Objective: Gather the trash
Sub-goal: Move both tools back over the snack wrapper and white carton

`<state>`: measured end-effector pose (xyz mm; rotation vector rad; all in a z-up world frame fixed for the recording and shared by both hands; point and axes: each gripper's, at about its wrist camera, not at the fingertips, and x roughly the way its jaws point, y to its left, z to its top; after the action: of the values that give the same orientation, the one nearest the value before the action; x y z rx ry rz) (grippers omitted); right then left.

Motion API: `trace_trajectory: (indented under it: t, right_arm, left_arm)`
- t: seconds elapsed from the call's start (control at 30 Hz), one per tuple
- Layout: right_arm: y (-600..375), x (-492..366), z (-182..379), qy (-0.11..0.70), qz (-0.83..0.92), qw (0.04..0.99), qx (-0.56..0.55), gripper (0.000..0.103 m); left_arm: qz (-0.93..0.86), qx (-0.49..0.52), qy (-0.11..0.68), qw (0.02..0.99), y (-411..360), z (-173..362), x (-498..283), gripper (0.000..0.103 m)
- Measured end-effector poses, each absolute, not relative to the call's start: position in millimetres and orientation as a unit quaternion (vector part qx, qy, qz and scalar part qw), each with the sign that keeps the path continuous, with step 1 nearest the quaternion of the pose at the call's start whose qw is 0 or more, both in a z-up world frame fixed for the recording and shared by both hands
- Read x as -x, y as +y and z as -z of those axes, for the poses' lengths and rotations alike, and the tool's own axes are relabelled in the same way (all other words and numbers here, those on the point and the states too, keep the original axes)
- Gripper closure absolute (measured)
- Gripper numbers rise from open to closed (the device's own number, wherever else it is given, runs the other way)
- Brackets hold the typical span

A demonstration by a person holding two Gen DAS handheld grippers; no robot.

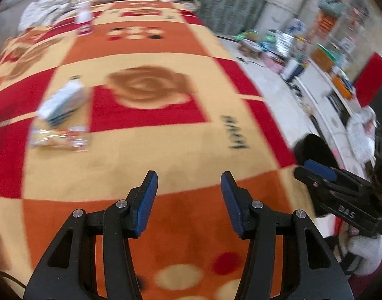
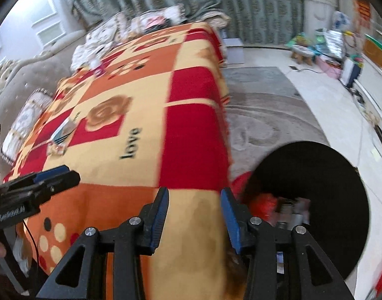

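A white and blue carton [image 1: 62,102] lies on the patterned blanket [image 1: 166,137], with a clear plastic wrapper [image 1: 58,137] just in front of it. Both show small in the right wrist view, the carton [image 2: 64,130] and the wrapper [image 2: 56,148]. A small white bottle with a pink label [image 1: 83,21] stands at the far end. My left gripper [image 1: 189,183] is open and empty over the blanket's near part. My right gripper [image 2: 194,198] is open and empty at the blanket's right edge, next to a black bin [image 2: 316,200] holding trash.
The blanket [image 2: 131,115] covers a long raised surface. Pillows and bedding [image 2: 131,22] pile at the far end. A grey rug [image 2: 266,115] lies on the floor to the right. Boxes and clutter [image 2: 328,47] line the far right wall. Curtains [image 2: 216,5] hang behind.
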<state>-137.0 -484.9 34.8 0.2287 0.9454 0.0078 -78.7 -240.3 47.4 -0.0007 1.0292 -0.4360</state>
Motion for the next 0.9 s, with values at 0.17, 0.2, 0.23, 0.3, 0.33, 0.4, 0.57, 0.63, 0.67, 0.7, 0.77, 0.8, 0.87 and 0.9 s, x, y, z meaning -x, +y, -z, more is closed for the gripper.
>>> trace_trajectory:
  t: [0.17,0.2,0.23,0.3,0.33,0.4,0.57,0.63,0.67,0.7,0.77,0.8,0.87,0.9]
  right_arm:
    - [-441.9,116.8,-29.4,0.466,-0.043,0.879,-0.093,0.061]
    - [-433.1,112.5,-28.8,0.468,-0.051,0.878,-0.088,0.061]
    - [-424.9,108.5,-28.7,0.47,-0.058,0.877,-0.084,0.06]
    - [-410.1,101.0,-28.3,0.473,-0.072,0.875,-0.075,0.059]
    - [-403.1,98.0,-28.2,0.474,-0.078,0.874,-0.071,0.059]
    - [-391.4,92.6,-27.9,0.476,-0.088,0.873,-0.064,0.057]
    - [-376.8,84.4,-28.6,0.478,-0.102,0.87,-0.059,0.055]
    - [-375.9,81.5,-29.0,0.479,-0.101,0.87,-0.058,0.054]
    - [-376.1,80.4,-28.8,0.479,-0.1,0.87,-0.057,0.053]
    - [-377.1,80.3,-28.6,0.48,-0.098,0.87,-0.056,0.053]
    - [-380.3,79.3,-28.1,0.481,-0.093,0.87,-0.057,0.053]
    - [-382.7,78.6,-27.5,0.482,-0.09,0.869,-0.06,0.052]
    - [-387.0,77.1,-26.9,0.483,-0.084,0.869,-0.066,0.052]
    - [-389.0,76.2,-26.5,0.484,-0.081,0.869,-0.069,0.052]
  left_arm:
    - [0.146,0.024,0.485,0.862,-176.3,-46.9,51.7,0.052]
    - [0.134,0.029,0.484,0.864,-163.5,-47.1,45.5,0.052]
    - [0.123,0.032,0.482,0.867,-152.5,-47.5,39.9,0.052]
    - [0.097,0.037,0.477,0.872,-127.5,-47.5,26.6,0.052]
    - [0.084,0.043,0.475,0.875,-116.3,-47.6,20.4,0.052]
    - [0.06,0.054,0.473,0.877,-95.6,-45.7,6.6,0.052]
    - [0.027,0.063,0.486,0.872,-65.7,-28.5,-26.9,0.052]
    - [0.041,0.061,0.494,0.866,-68.7,-23.2,-28.5,0.053]
    - [0.047,0.046,0.49,0.869,-75.3,-22.7,-24.2,0.053]
    - [0.055,0.037,0.489,0.87,-82.0,-23.8,-20.8,0.053]
    - [0.095,0.041,0.494,0.863,-95.8,-23.7,-10.4,0.053]
    - [0.111,0.045,0.497,0.86,-102.7,-23.5,-4.4,0.053]
    - [0.144,0.039,0.499,0.853,-121.3,-23.9,9.9,0.053]
    - [0.157,0.039,0.5,0.85,-127.5,-24.2,14.0,0.053]
